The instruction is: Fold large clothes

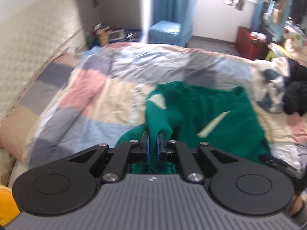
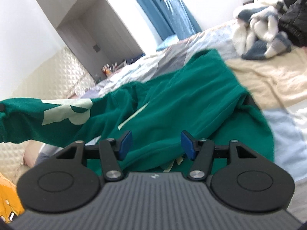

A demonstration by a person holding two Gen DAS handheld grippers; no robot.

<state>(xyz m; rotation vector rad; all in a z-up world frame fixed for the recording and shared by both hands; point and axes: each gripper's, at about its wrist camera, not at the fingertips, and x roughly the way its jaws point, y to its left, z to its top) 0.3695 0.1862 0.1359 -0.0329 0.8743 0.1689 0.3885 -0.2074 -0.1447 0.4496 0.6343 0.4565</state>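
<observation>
Green garment lies spread on patchwork quilt. Left gripper pinches a raised fold, visible in left view only. Right view alone shows right gripper released, jaws apart above cloth.

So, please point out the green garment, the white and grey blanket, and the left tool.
green garment [image 2: 172,103], right wrist view, its flat middle.
white and grey blanket [image 2: 259,32], right wrist view, its heaped middle.
left tool [image 1: 153,143], left wrist view, between its fingertips.
</observation>
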